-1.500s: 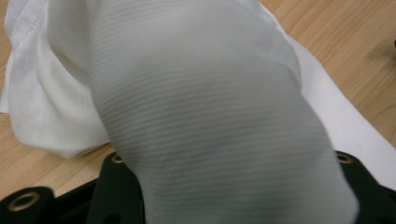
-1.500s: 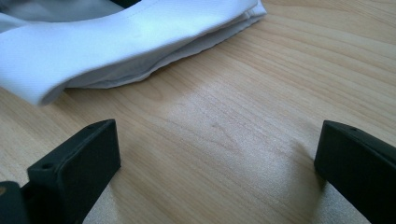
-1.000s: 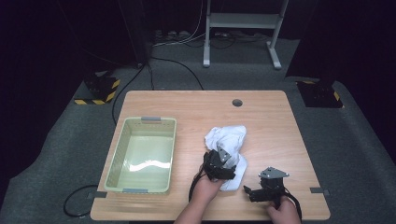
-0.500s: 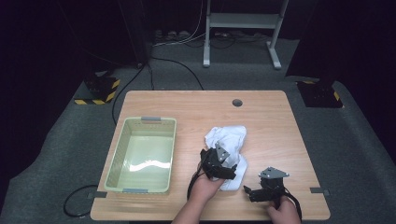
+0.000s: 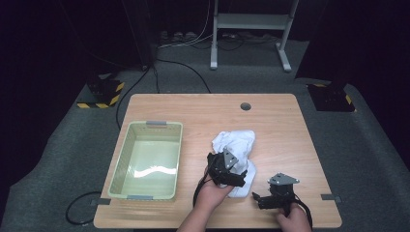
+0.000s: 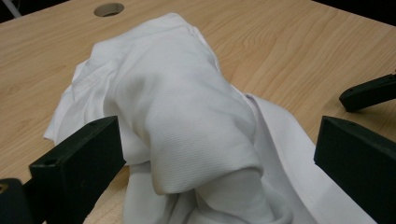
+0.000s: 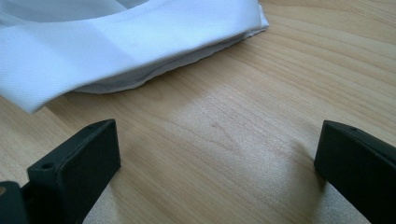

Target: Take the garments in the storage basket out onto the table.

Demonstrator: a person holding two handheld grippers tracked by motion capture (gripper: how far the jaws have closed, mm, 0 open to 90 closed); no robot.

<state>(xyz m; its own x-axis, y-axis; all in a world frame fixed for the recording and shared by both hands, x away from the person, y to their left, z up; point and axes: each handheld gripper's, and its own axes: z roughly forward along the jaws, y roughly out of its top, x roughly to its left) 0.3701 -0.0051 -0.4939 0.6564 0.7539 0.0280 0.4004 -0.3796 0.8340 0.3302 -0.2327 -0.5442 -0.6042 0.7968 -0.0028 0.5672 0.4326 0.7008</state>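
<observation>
left gripper [image 5: 240, 178]: jaws have just been opening, now wide apart; white cloth [image 5: 235, 151] bunched between them, pads not pressing. reads as release. cloth lies crumpled on worktop [image 5: 280, 121], middle-right, well apart from green basket [image 5: 122, 164] at left. right gripper [image 5: 259, 199]: jaws spread, nothing between, bare wood below, folded cloth edge [image 7: 140, 42] just ahead. judgement: cloth freed; next grasp needs fresh hold before transfer to basket or folding.
</observation>
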